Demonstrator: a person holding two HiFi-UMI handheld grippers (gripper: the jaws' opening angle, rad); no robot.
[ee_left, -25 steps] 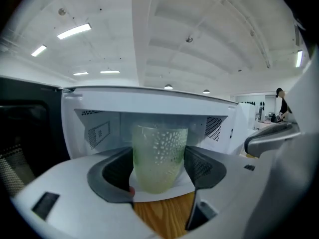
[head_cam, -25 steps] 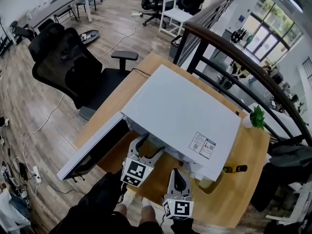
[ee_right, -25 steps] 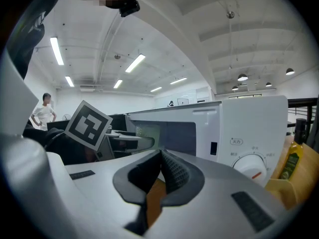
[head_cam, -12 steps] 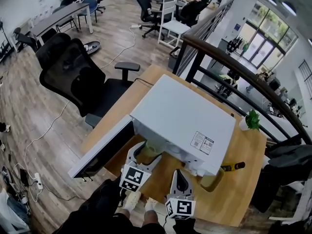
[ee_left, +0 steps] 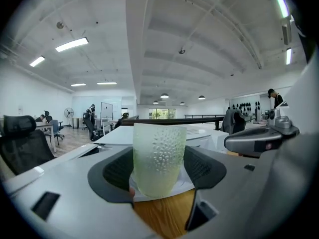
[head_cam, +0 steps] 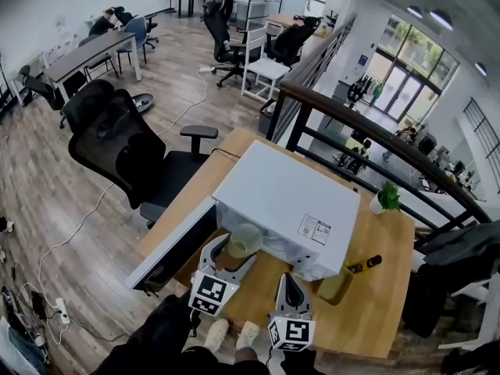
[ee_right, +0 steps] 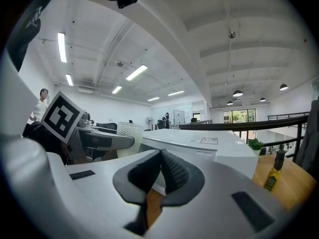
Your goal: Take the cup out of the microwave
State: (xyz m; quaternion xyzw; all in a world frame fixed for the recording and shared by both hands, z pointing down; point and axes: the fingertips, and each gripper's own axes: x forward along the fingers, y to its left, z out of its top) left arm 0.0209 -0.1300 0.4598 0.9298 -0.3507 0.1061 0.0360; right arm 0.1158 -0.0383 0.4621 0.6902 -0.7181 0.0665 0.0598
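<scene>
Cup (ee_left: 158,156) sits just outside the microwave (head_cam: 289,198) mouth, clamped in the left gripper's (head_cam: 233,250) fingers (ee_left: 115,176) above the counter (head_cam: 375,311); right gripper (head_cam: 288,283) pinched closed on nothing. Danger: the hold looks low, so a quick swing could tip it or clip the open door (head_cam: 168,256)

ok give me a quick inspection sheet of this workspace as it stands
surface: wooden table, bare near its right end
job's things: white microwave, door open; pale green cup held over the table just in front of the opening
clutter: small bottle, potted plant, greenish container beside the microwave
grippers: left gripper jaws shut on the cup; right gripper jaws together, empty
cables: white cable on the floor left of the table
surroundings: black office chair, dark railing behind
</scene>
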